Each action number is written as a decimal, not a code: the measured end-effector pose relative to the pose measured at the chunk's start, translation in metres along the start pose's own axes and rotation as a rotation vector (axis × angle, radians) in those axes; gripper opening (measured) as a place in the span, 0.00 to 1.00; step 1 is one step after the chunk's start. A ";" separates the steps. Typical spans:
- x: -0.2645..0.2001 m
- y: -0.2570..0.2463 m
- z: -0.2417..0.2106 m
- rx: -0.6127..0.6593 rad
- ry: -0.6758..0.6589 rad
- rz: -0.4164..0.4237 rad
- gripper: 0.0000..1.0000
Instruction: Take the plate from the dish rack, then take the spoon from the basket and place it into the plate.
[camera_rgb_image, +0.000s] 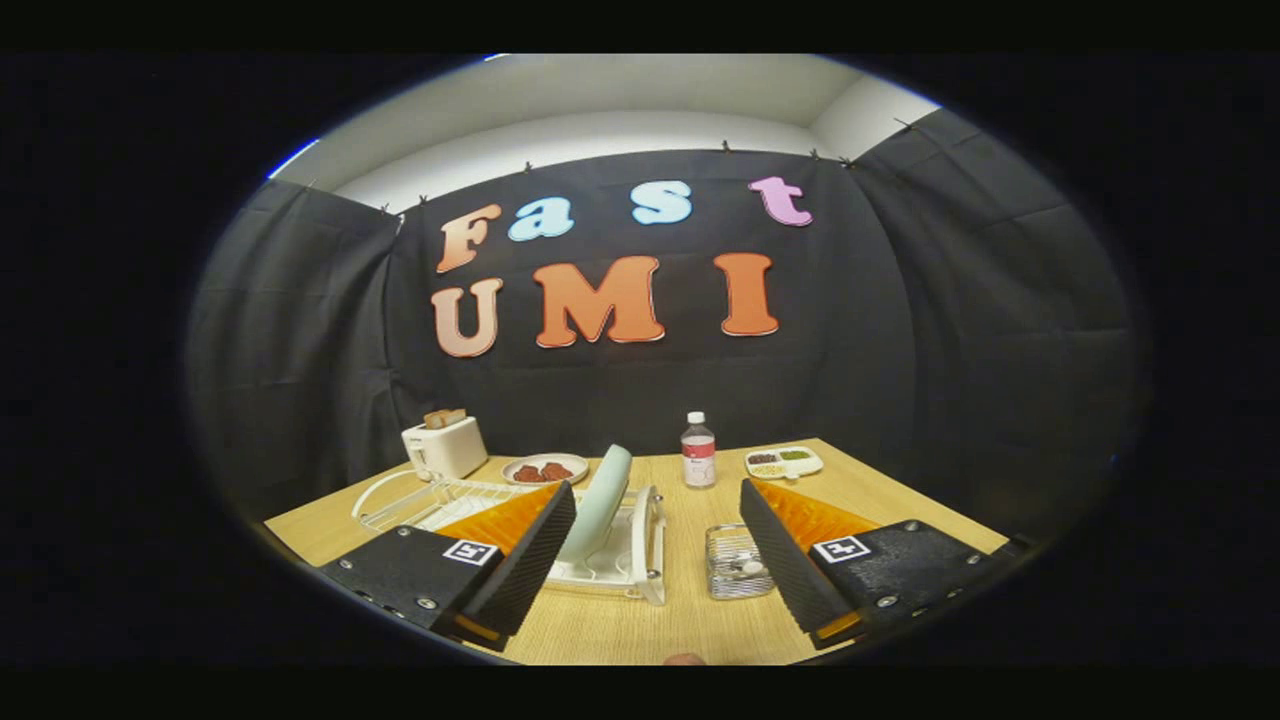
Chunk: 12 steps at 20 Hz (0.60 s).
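A pale green plate (603, 500) stands on edge in the white dish rack (622, 560), just ahead of my left finger and partly hidden behind it. A small metal mesh basket (738, 561) sits on the wooden table (620, 625) between my fingers, nearer the right one, with a spoon's white end (749, 567) showing inside. My gripper (660, 590) is open and holds nothing, its fingers spread wide above the table's near side.
A white toaster (444, 446) with bread stands at the back left. A plate of reddish food (545, 469), a small bottle (698, 451) and a divided white tray (783, 461) line the back. A white wire rack (425, 500) lies left of the dish rack.
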<state>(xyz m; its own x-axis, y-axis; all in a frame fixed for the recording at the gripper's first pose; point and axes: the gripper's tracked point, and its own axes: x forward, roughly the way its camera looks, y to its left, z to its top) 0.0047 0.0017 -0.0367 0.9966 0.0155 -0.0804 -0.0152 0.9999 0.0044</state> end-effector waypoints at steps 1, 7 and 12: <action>0.001 0.001 0.000 0.001 0.000 0.002 0.98; 0.006 0.006 -0.005 -0.008 0.019 0.000 0.98; 0.015 0.014 -0.005 -0.039 0.026 -0.018 0.98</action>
<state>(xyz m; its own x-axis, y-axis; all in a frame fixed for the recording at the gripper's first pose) 0.0192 0.0155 -0.0430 0.9944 -0.0033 -0.1057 -0.0006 0.9994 -0.0360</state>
